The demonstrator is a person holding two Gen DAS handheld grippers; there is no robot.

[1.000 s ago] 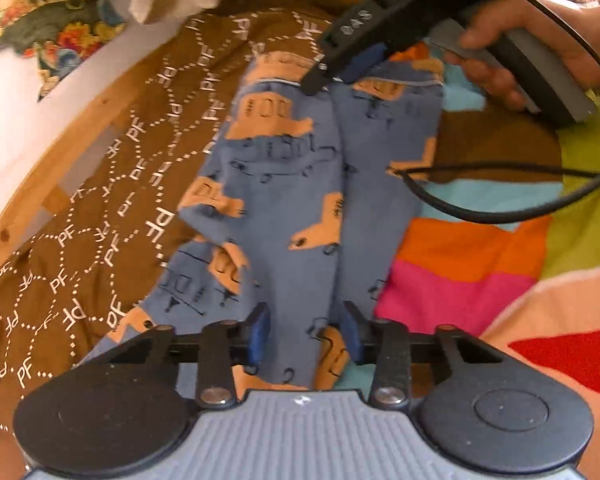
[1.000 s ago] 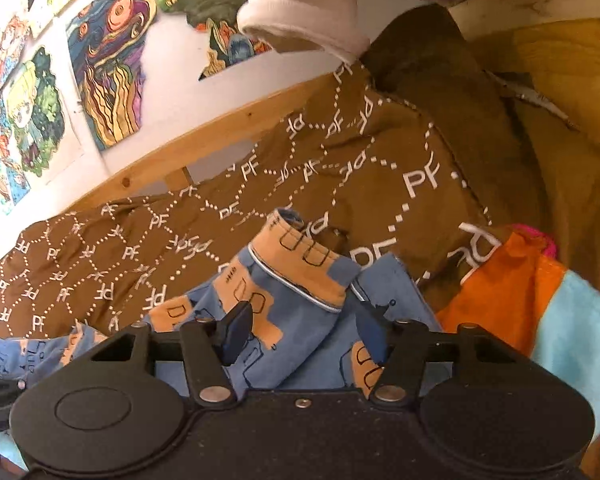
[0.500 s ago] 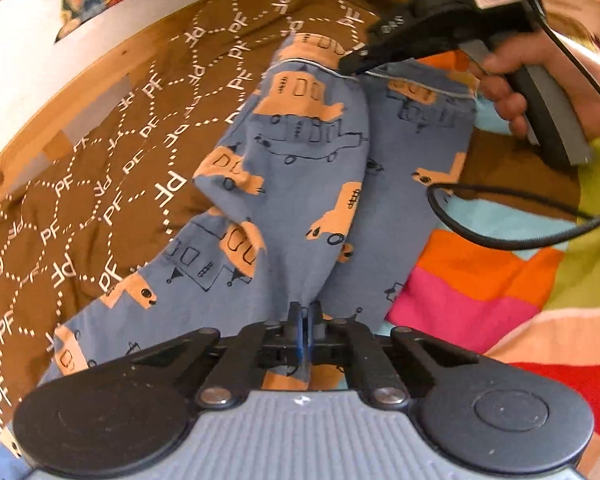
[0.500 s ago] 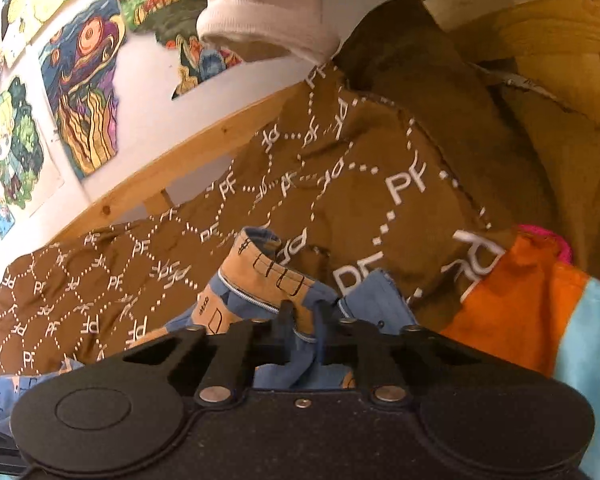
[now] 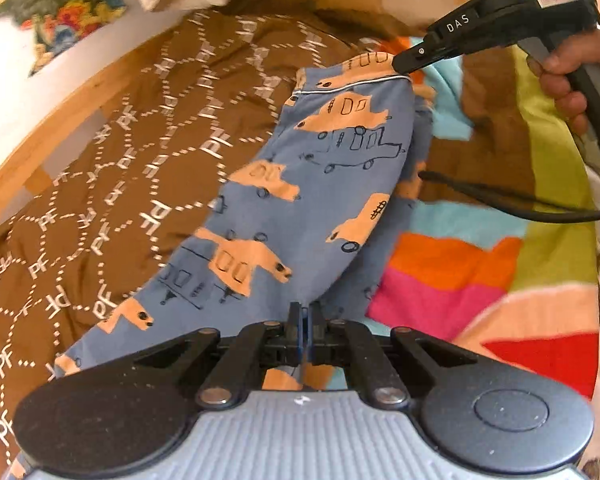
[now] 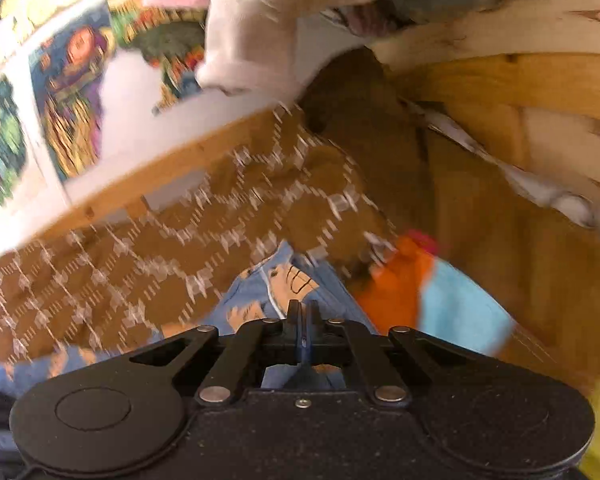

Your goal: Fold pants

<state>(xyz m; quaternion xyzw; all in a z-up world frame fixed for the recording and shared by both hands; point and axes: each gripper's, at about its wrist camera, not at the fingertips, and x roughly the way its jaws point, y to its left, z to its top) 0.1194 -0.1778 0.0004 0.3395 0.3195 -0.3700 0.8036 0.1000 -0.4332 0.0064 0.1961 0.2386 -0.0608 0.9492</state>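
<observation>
The blue pants [image 5: 320, 184] with orange cars could slip out of a pinch, because each gripper holds only a thin bit of cloth, and a hard tug might pull it free. The loose leg underneath could also bunch up or twist, so the fold would come out crooked. The black cable [image 5: 512, 204] lies right beside the pants on the colourful blanket [image 5: 452, 264] and could get caught in the cloth. The left gripper [image 5: 305, 312] is squeezed tight on the near end of the pants, with no gap between its fingers. The right gripper [image 5: 404, 62] is squeezed tight too, and it pinches the far end by the white-piped edge (the right wrist view is blurry, but cloth shows between its fingers [image 6: 294, 312] there). A hand [image 5: 572, 76] holds its handle. The pants hang stretched between the two grippers, lifted a little over the brown blanket [image 5: 112, 184] with white letters, near the wooden bed rail [image 5: 72, 120].
</observation>
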